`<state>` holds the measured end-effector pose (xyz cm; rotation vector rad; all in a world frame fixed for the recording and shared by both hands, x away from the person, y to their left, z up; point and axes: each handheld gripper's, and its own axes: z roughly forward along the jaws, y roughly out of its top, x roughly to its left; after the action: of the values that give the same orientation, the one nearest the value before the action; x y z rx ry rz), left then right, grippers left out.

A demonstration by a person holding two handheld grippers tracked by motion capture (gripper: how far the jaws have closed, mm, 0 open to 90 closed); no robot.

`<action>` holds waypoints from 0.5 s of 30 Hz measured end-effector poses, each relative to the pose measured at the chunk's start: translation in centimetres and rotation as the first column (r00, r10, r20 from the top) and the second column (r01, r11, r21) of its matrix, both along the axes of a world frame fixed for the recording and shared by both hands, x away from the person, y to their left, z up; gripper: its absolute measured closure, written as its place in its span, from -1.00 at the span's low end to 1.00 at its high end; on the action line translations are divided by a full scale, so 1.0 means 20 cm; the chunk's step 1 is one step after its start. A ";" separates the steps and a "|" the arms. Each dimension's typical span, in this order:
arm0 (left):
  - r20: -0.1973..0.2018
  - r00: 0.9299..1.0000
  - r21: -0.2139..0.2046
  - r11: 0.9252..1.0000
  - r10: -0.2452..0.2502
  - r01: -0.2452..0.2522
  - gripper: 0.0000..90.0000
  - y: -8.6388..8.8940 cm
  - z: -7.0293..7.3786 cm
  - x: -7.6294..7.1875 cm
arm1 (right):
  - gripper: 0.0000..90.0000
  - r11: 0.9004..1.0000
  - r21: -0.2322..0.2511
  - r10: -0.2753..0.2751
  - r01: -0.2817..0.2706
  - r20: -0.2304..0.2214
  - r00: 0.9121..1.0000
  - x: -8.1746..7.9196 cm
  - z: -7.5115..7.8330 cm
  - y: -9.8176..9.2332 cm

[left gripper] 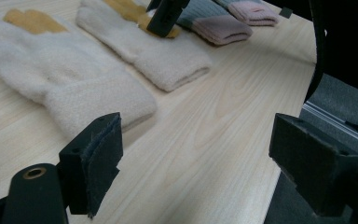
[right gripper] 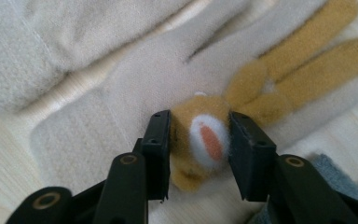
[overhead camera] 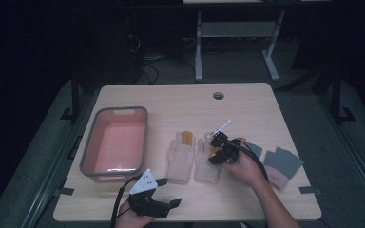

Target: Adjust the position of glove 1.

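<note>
Gloves lie side by side on the counter (overhead camera: 247, 102): the cream right glove (overhead camera: 206, 164), with its tan patch (right gripper: 200, 140), sits between the left glove (overhead camera: 180, 159) and a grey-and-pink pair (overhead camera: 280, 166). Your right gripper (overhead camera: 217, 151) is down on the right glove, its jaws either side of the tan patch and touching it, so it is grasping the patch. Your left gripper (overhead camera: 164, 192) hangs released at the near edge, just beside the pink tub (overhead camera: 115, 142).
</note>
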<state>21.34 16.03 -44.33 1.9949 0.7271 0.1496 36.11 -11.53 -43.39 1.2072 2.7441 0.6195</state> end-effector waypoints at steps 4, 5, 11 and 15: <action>0.003 1.000 -0.002 1.000 0.002 -0.002 -0.62 0.00 0.00 0.00 | 0.43 1.000 0.001 0.002 -0.002 0.003 1.000 -0.01 0.02 0.00; 0.004 1.000 -0.003 1.000 0.003 -0.003 -0.62 0.00 0.00 0.00 | 0.43 1.000 0.006 0.000 0.000 0.009 1.000 -0.01 0.04 0.00; 0.006 1.000 -0.002 1.000 0.007 -0.007 -0.62 0.01 0.01 0.00 | 0.44 1.000 0.025 0.010 -0.010 0.032 0.999 -0.02 0.09 0.00; 0.007 1.000 -0.001 1.000 0.006 -0.006 -0.62 0.02 0.01 0.00 | 0.44 1.000 0.011 0.018 -0.018 0.052 0.998 -0.04 0.14 0.00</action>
<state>21.35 16.40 -44.12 1.9902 0.7286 0.1603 35.27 -11.48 -40.52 1.1530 2.7154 0.6605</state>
